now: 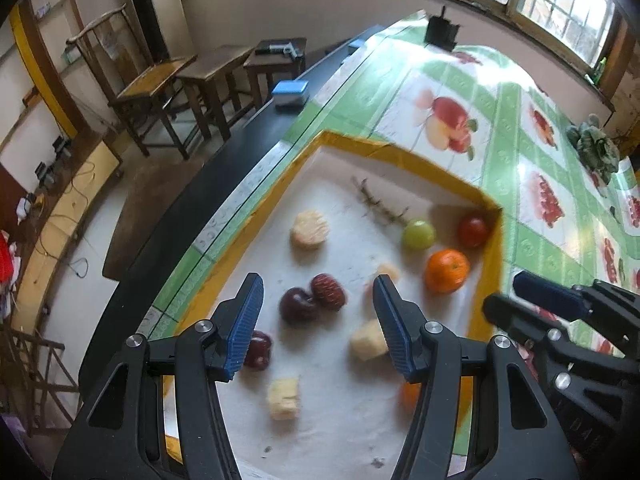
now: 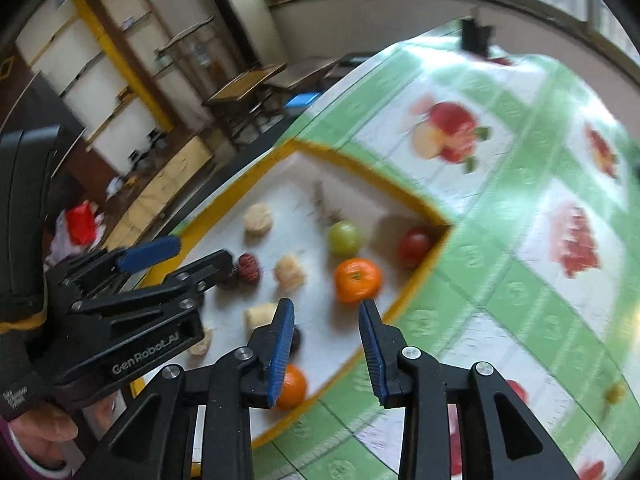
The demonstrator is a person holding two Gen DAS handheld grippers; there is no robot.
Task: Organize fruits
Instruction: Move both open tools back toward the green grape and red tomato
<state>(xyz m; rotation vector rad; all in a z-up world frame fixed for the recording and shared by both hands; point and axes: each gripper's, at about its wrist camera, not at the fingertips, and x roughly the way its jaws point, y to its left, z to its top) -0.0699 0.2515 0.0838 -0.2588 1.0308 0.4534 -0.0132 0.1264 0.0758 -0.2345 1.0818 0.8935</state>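
The fruit lies scattered in a white tray (image 1: 340, 168) with a yellow rim, set on the tabletop (image 1: 500, 112) near its left edge. An orange (image 1: 447, 271), a green grape (image 1: 418, 234) and a tomato (image 1: 473, 231) crowd the tray's far right corner — the tomato right against the rim. Two dark cherries (image 1: 298, 305) and pale chunks sit mid-tray, with bare white floor between them. The left tool (image 1: 318, 326) hangs over the middle, jaws apart and empty. The right tool (image 2: 326, 346) hovers above the tray's right rim, also spread wide — another orange (image 2: 291, 386) just below.
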